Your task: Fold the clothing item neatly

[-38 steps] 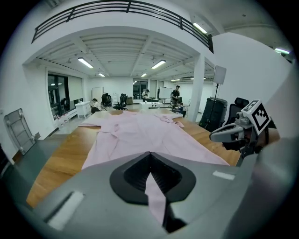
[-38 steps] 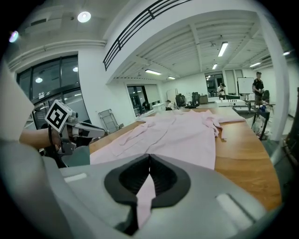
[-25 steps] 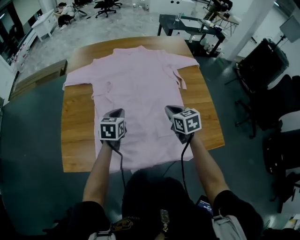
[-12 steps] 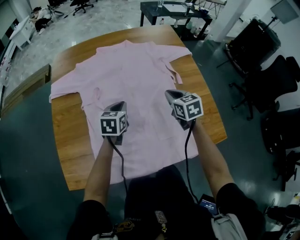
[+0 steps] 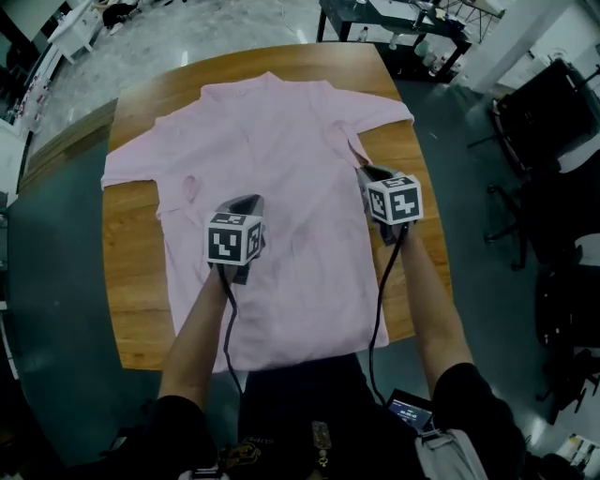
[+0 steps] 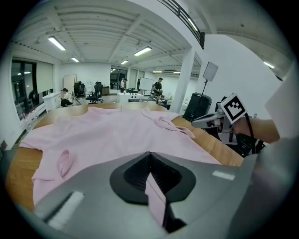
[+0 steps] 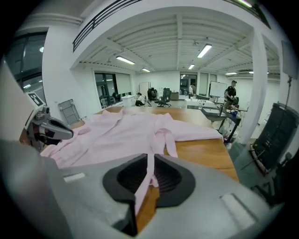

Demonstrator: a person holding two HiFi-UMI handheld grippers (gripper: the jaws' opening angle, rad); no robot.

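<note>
The pink shirt is spread flat across the wooden table. A pinch of its cloth is clamped tight in the left gripper. The right gripper is being opened, with cloth loose between its jaws.

Dim, murky head view; bright ceiling strips; fisheye-bent edges

Bare wood of the table lies open at 9 o'clock and in a narrower strip at 3 o'clock. The pink shirt covers the middle from 12 to 6. Past the edge, a dark desk stands at 1 o'clock and office chairs at 2. Open floor lies between them and the table.
</note>
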